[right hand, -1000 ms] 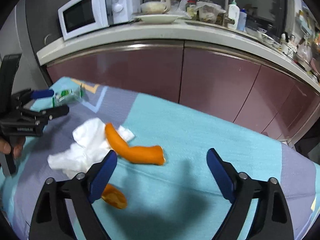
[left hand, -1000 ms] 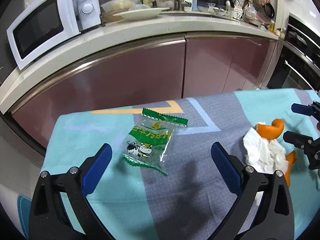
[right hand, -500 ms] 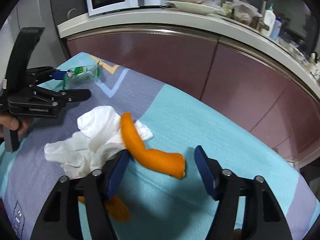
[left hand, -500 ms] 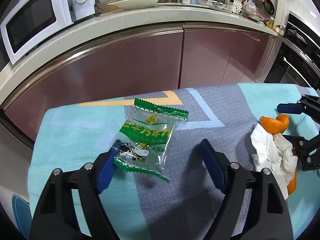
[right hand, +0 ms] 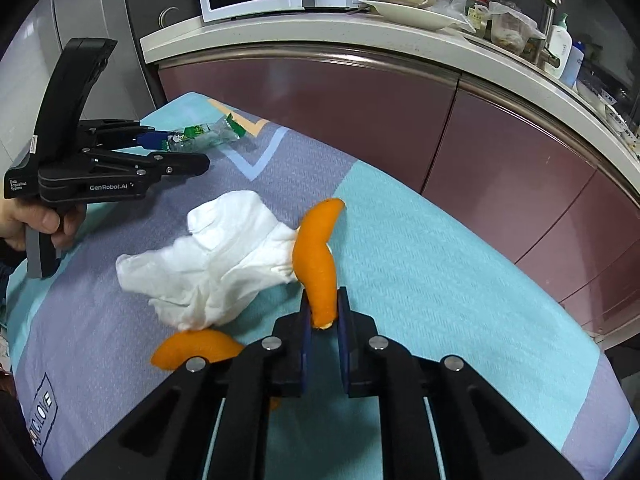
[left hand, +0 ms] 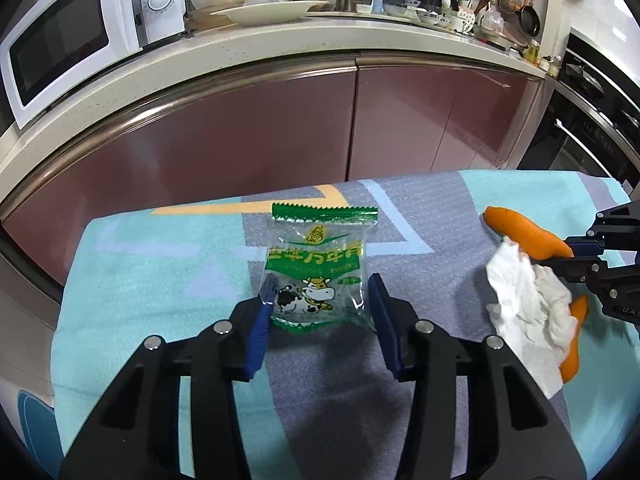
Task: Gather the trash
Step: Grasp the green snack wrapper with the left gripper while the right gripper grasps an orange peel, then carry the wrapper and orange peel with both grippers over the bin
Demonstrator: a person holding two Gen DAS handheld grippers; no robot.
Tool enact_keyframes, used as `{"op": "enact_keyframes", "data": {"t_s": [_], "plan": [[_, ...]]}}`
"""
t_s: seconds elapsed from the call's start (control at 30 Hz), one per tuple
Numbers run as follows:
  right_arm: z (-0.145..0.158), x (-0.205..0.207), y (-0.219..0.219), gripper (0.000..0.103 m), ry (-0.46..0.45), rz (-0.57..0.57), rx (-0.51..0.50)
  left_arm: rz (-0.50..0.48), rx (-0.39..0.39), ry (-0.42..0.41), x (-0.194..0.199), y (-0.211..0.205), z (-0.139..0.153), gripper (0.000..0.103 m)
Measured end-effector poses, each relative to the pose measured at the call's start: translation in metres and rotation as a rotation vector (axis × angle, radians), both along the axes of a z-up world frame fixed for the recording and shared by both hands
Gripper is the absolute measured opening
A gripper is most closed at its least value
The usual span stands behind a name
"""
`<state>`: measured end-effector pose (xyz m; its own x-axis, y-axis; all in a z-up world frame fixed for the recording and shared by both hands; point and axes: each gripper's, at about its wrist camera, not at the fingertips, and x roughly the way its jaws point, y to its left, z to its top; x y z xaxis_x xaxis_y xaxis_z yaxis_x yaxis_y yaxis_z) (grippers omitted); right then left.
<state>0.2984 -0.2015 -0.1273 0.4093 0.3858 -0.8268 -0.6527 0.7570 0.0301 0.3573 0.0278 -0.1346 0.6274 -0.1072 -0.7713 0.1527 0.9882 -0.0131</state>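
Both pick-ups are under way at once. The left claw points steeply down at the table with its patterned teal-and-grey cloth; its jaws have just been closing around the clear green-printed snack wrapper, whose lower edges touch both blue pads. The right claw, also tilted down, has just closed and pinches the near end of the curved orange peel strip, which lies against the crumpled white tissue. A second piece of orange peel lies beside the tissue. Next, I judge, both should lift clear without dragging the tissue.
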Motion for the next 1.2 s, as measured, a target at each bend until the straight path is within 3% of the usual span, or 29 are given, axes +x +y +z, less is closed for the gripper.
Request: {"op": "enact_keyframes", "data": {"t_s": [0.37,0.7,0.93,1.2], "plan": [[0.016,-0.026,-0.021,0.009,-0.042,-0.055,0.053,-0.002,-0.032,-0.077,-0.040,0.000,0.020,0.036],[0.056,-0.059,-0.024,0.009,-0.132,-0.068,0.106,0.011,-0.025,-0.132,-0.091,0.006,0.044,0.036],[0.077,-0.089,0.008,0.009,-0.166,-0.003,0.133,0.065,-0.020,-0.157,-0.132,0.034,0.057,0.036],[0.093,-0.114,0.077,0.009,-0.180,0.126,0.165,0.175,-0.007,-0.200,-0.191,0.091,0.078,0.036]]}}
